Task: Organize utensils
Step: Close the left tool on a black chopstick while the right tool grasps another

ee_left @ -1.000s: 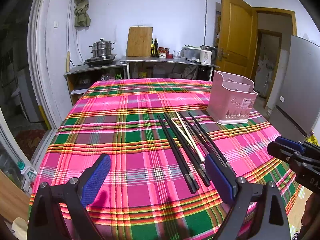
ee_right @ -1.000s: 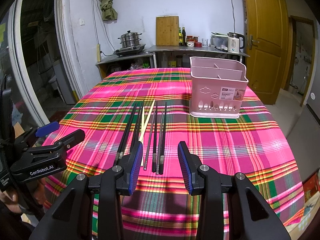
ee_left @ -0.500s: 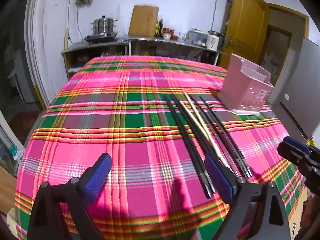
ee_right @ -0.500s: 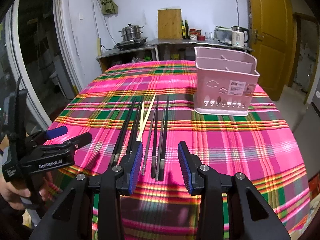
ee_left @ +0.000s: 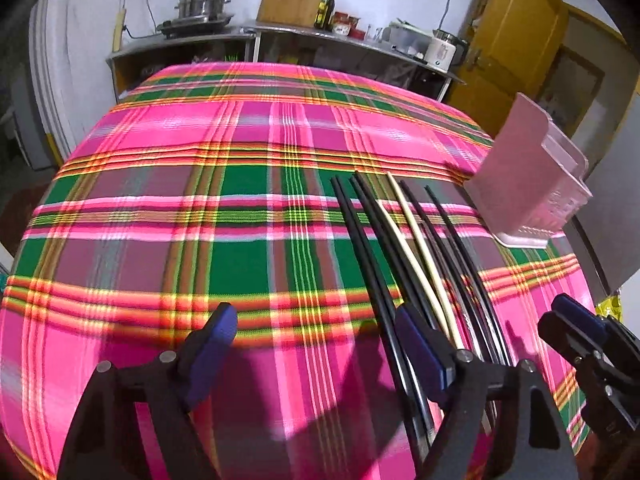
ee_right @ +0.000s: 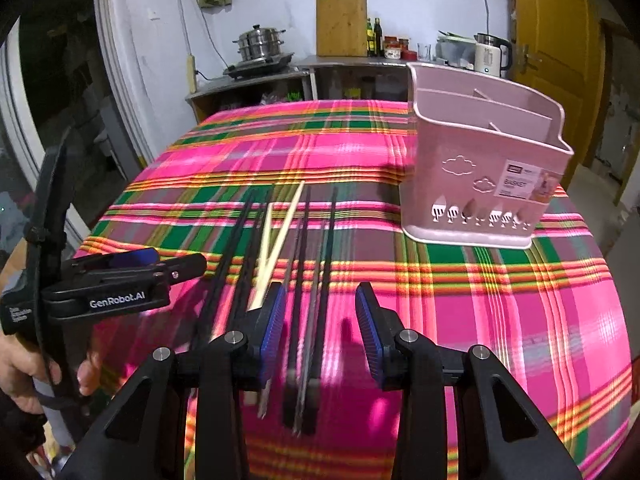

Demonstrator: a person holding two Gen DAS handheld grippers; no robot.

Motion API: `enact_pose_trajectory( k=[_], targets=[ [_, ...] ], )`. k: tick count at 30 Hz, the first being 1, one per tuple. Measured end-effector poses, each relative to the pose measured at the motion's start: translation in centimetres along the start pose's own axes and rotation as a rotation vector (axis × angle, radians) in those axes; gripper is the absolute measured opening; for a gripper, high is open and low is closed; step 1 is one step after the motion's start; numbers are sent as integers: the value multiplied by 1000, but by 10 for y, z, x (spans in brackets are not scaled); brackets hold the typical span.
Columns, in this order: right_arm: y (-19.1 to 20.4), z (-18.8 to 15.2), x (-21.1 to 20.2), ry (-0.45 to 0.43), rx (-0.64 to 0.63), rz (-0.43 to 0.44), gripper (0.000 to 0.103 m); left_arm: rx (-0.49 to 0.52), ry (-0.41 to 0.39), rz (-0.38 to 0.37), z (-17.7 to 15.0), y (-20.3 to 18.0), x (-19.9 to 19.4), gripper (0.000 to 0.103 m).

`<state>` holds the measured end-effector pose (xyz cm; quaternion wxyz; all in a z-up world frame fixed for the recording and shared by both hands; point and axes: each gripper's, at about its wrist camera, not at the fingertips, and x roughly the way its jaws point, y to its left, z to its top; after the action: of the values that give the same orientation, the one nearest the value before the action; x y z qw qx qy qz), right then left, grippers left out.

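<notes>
Several black chopsticks and a pale wooden pair lie side by side on the plaid tablecloth. They also show in the left wrist view. A pink compartmented utensil basket stands upright at the far right; in the left wrist view it sits right of the chopsticks. My right gripper is open, low over the near ends of the right-hand black chopsticks. My left gripper is open wide, its right finger over the leftmost black chopsticks. Both are empty.
A counter along the back wall holds a steamer pot, a cutting board, bottles and a kettle. A wooden door is at the right. The table's left edge is close to the left gripper.
Both grippers have moved forward and lower toward the chopsticks, which now fill more of each view. The jaws have kept their openings. The chopsticks and basket have not moved.
</notes>
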<state>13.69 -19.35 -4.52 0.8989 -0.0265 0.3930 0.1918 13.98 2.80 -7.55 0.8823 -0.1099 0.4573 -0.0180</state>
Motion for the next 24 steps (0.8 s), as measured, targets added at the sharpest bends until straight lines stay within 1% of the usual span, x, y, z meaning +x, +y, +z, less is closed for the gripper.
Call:
enact_pose_trajectory(
  k=[6, 10, 13, 17, 18, 21, 23, 24],
  targets=[
    [-8, 10, 28, 36, 8, -8, 37, 10, 0, 31, 13, -4, 14, 80],
    [-10, 16, 41, 46, 7, -9, 37, 59, -8, 92, 13, -13, 20, 81],
    [-11, 19, 52, 64, 0, -13, 37, 55, -19, 102, 12, -12, 20, 82],
    [-13, 21, 62, 92, -2, -26, 37, 51, -19, 113, 14, -12, 22, 82],
    [-13, 21, 64, 98, 0, -27, 37, 52, -17, 127, 14, -11, 22, 82],
    [-14, 22, 66, 97, 0, -25, 37, 51, -22, 131, 13, -10, 20, 81],
    [-14, 25, 68, 97, -5, -27, 37, 78, -16, 167, 12, -13, 22, 78],
    [-13, 27, 70, 97, -6, -30, 37, 78, -16, 169, 12, -13, 22, 78]
  ],
)
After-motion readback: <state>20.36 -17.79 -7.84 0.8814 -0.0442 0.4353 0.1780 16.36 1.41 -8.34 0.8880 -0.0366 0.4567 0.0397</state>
